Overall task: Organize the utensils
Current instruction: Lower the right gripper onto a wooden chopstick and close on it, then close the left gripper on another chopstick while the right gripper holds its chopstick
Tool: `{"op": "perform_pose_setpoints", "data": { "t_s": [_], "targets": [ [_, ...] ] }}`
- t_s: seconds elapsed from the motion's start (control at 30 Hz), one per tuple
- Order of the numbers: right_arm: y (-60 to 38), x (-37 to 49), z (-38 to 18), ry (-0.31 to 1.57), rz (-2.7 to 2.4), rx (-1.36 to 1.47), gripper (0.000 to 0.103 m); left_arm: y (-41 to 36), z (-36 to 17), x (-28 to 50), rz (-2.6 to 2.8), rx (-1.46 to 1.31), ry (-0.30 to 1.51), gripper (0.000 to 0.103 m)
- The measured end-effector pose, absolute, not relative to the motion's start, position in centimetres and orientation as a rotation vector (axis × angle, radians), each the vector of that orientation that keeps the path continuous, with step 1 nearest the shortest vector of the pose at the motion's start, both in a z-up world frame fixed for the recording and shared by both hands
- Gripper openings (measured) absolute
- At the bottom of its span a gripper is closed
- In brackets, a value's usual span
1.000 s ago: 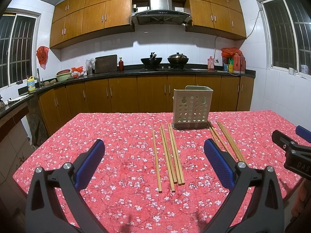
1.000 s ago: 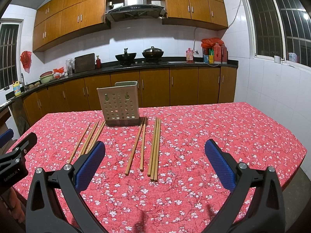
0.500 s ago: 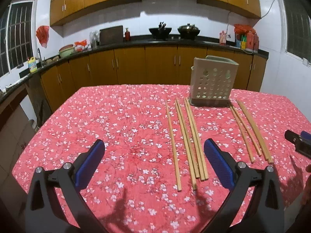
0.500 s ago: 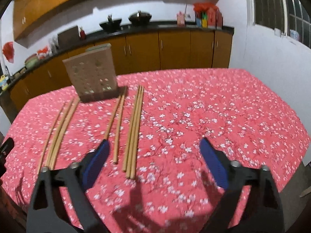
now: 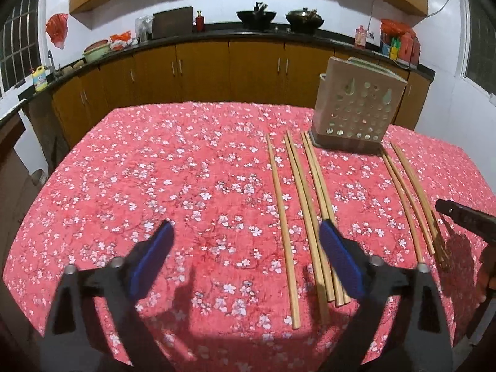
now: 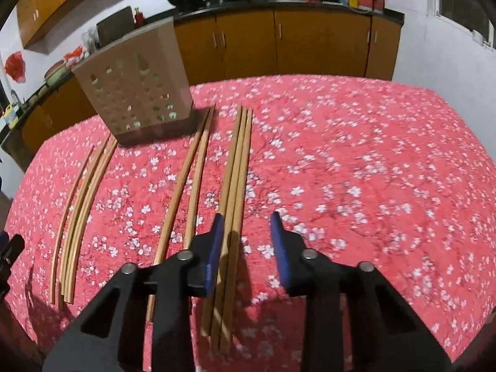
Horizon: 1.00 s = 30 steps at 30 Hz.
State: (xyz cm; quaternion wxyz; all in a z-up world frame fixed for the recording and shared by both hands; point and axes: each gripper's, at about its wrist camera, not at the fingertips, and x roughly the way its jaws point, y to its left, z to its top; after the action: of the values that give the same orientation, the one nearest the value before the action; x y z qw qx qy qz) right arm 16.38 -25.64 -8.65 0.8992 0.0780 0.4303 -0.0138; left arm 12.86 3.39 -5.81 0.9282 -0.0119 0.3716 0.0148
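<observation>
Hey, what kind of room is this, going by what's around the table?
Most likely a home kitchen: wooden cabinets run under a dark counter along the wall, two woks sit on it, and chopsticks lie on the floral-clothed table.

My fingers (image 5: 339,262) wear ribbed blue rubbery pads on matt black plastic arms. At twelve o'clock lie pale, smooth wooden chopsticks (image 6: 231,204) on soft printed cloth (image 6: 356,161) — matt, floral — and a perforated plastic holder (image 5: 358,108) with a dull sheen.
</observation>
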Motion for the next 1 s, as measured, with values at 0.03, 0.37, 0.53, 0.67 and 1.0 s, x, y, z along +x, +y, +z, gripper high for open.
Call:
{"op": "perform_pose_setpoints", "data": {
  "t_s": [0.03,0.37,0.53,0.67,1.0],
  "targets": [
    [-25.6,16.5,-9.0,0.903,-0.029,0.161,0.02,3.4,-6.0,13.2,0.025,-0.03,0.779,0.08],
    [-25.1,16.7,-9.6,0.911,-0.017,0.088,0.008,3.0,-7.6,14.5,-0.042,-0.048,0.864,0.048],
    [-28.1,16.8,-9.7,0.895,-0.105,0.139,0.008,2.6,-8.1,14.9,-0.102,-0.062,0.888,0.038],
    [-28.9,16.4,-9.6,0.889,-0.104,0.135,0.008,2.1,-8.5,15.4,-0.147,-0.065,0.914,0.031],
    [-28.0,17.2,-9.8,0.88,-0.067,0.134,0.008,1.2,-9.5,19.0,-0.118,0.025,0.956,0.009]
  ]
}}
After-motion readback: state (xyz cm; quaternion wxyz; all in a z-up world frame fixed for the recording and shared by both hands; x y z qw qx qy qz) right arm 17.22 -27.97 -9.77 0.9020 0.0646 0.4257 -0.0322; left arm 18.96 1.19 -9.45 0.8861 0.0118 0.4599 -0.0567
